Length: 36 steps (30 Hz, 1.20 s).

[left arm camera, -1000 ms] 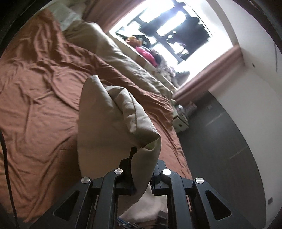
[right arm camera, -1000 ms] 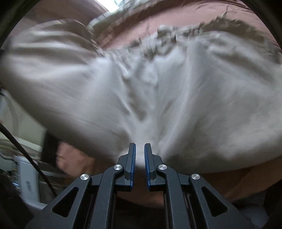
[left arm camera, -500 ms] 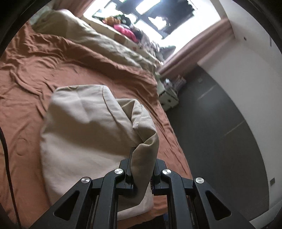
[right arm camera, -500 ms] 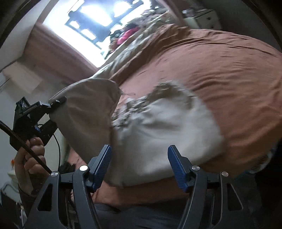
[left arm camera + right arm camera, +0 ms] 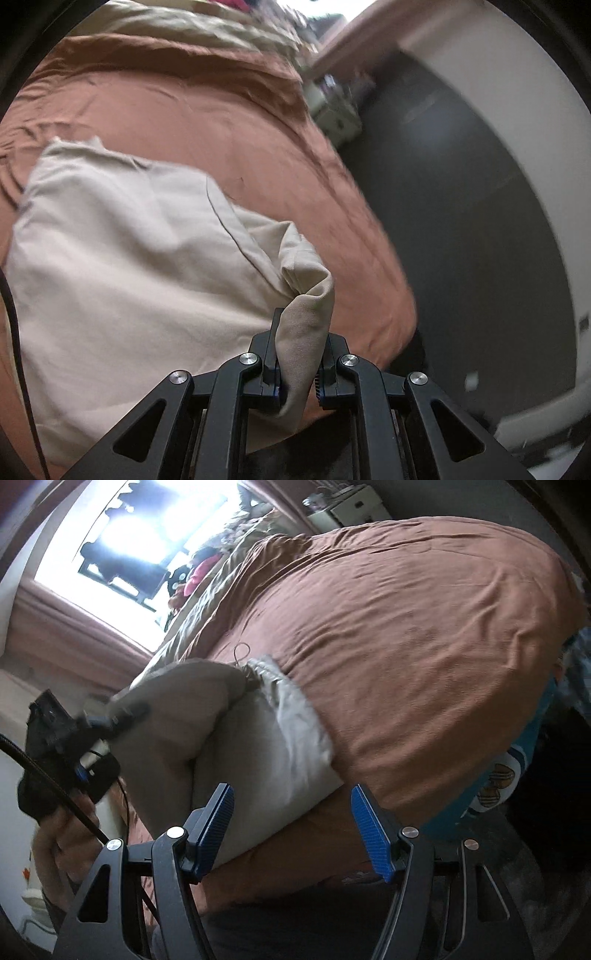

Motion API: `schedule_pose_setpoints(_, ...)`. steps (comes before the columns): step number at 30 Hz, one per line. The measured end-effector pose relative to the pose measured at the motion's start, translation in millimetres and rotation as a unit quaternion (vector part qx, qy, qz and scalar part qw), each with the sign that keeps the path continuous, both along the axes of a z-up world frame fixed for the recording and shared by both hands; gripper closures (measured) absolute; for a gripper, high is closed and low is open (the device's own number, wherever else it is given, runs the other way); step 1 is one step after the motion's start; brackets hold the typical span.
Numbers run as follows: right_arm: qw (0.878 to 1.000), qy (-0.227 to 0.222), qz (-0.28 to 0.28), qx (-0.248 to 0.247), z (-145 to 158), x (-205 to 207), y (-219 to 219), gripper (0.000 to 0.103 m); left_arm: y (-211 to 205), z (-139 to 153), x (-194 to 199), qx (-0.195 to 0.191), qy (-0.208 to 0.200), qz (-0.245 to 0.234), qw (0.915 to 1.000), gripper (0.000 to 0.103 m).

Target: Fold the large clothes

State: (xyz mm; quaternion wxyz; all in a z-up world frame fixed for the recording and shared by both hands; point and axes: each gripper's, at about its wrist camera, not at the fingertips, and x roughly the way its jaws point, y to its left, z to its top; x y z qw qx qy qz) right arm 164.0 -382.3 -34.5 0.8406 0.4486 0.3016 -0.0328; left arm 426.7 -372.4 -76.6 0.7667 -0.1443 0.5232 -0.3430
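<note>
Left wrist view: a corner of the beige garment (image 5: 122, 258) is clamped by the left hand-held gripper (image 5: 297, 363), the rest spread on the brown bed (image 5: 229, 122) toward 10 o'clock. The right hand-held gripper (image 5: 295, 829) has just been opened; nothing is between its jaws.

Right tool (image 5: 295, 823) released the garment (image 5: 122, 258) — now folded, seemingly flatter.

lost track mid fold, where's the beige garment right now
The beige fabric garment lies on the rust-brown bedsheet near the bed's close edge, one corner pinched in the left gripper; the right gripper hovers open beside it.
</note>
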Motion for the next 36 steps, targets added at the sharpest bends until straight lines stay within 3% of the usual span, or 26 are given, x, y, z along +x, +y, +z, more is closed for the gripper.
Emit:
schedule_pose_setpoints(2, 1.000, -0.001, -0.004, 0.007, 0.1, -2.6, -4.3, 0.039, -11.8, -12.8, -4.4, 0.033, 0.020, -0.029, 0.9988, 0.084)
schedule_pose_setpoints(4, 1.000, -0.004, -0.001, 0.019, -6.2, 1.6, -3.9, 0.039, -11.7, -21.4, -2.3, 0.039, 0.045, -0.043, 0.9973, 0.066)
schedule_pose_setpoints(5, 1.000, -0.004, 0.002, 0.024, -9.7, 5.8, -3.4, 0.039, -8.9, -22.8, -2.1, 0.031, 0.053, -0.047, 0.9970, 0.060)
schedule_pose_setpoints(7, 0.999, -0.003, 0.010, 0.030, -15.0, 15.3, -2.5, 0.038, -1.1, -18.5, -2.8, 0.002, 0.055, -0.056, 0.9969, 0.039)
schedule_pose_setpoints(9, 0.999, -0.006, 0.018, 0.031, -18.1, 23.2, -3.2, 0.038, 11.5, -8.1, -4.1, -0.016, 0.046, -0.060, 0.9970, 0.029)
schedule_pose_setpoints(11, 0.999, -0.007, 0.029, 0.028, -19.7, 33.6, 0.2, 0.038, 23.9, -0.2, -7.9, -0.020, 0.030, -0.059, 0.9976, 0.028)
schedule_pose_setpoints(19, 0.996, 0.011, 0.091, 0.022, -34.9, 95.2, 6.5, 0.038, 116.8, -3.1, 14.6, 0.057, 0.005, 0.028, 0.9980, 0.028)
schedule_pose_setpoints(22, 0.992, 0.012, 0.122, 0.011, -35.4, 120.7, 5.6, 0.038, 154.8, -16.6, 20.9, 0.093, -0.004, 0.059, 0.9939, 0.028)
schedule_pose_setpoints(29, 0.978, 0.033, 0.207, 0.008, -40.5, 193.5, -21.4, 0.038, 234.7, -58.1, 25.4, 0.126, 0.014, 0.128, 0.9837, 0.028)
schedule_pose_setpoints(36, 0.957, 0.040, 0.288, -0.005, -36.4, 266.8, -47.4, 0.038, 248.6, -97.1, 32.3, 0.124, 0.049, 0.144, 0.9805, 0.028)
